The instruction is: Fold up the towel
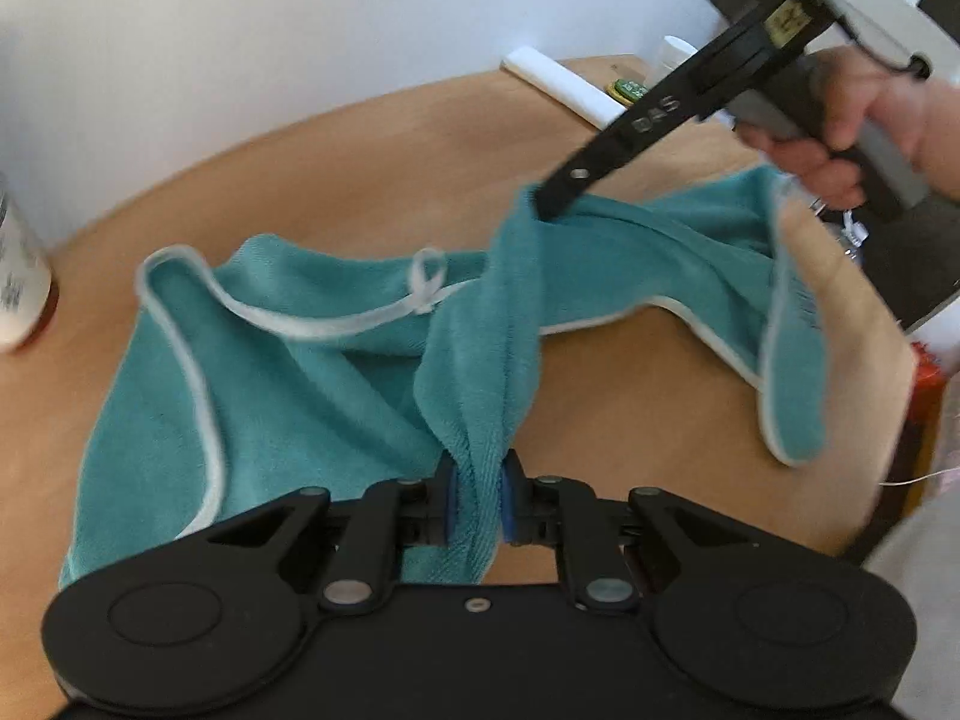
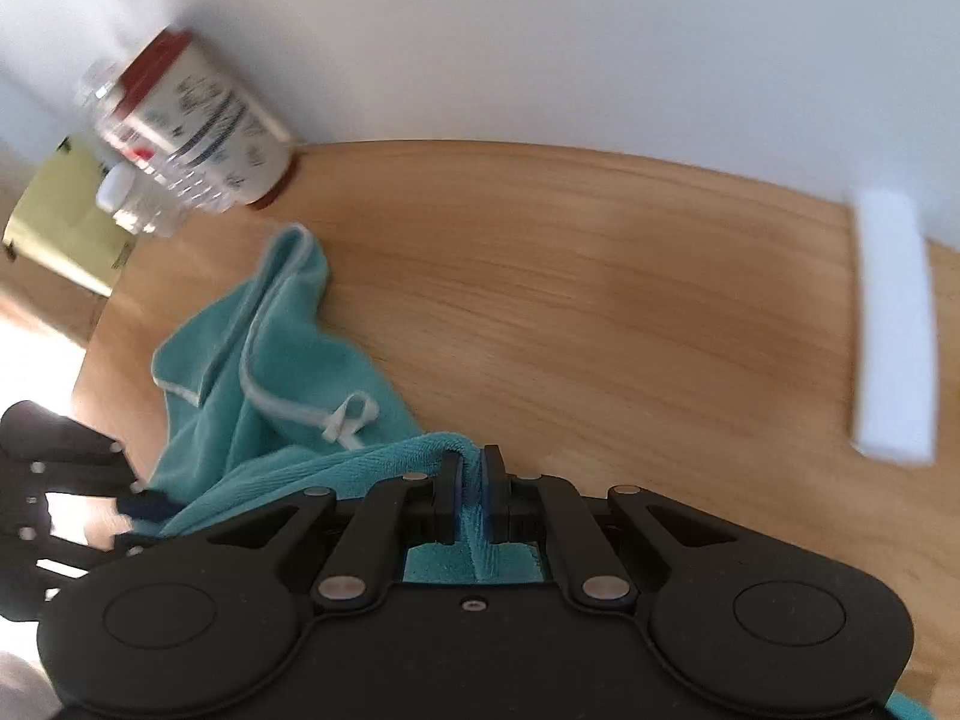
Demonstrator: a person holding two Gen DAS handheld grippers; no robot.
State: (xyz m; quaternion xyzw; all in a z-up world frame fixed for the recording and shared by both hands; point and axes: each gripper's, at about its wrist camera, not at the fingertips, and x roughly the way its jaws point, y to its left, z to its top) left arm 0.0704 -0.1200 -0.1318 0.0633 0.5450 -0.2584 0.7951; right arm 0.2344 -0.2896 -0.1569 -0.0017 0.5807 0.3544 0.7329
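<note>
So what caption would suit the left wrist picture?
Both grippers, left and right, pinch a crumpled teal towel above a wooden table.

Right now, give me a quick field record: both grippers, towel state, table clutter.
left gripper: shut on towel, a bunched fold between its pads
right gripper: shut on towel, also on a bunched fold
towel: teal, white trim, crumpled, partly lifted between the grippers, not yet folded
hanging loop: lying on top
table: wooden
clutter: labelled jar at the wall, white block at the far edge
</note>
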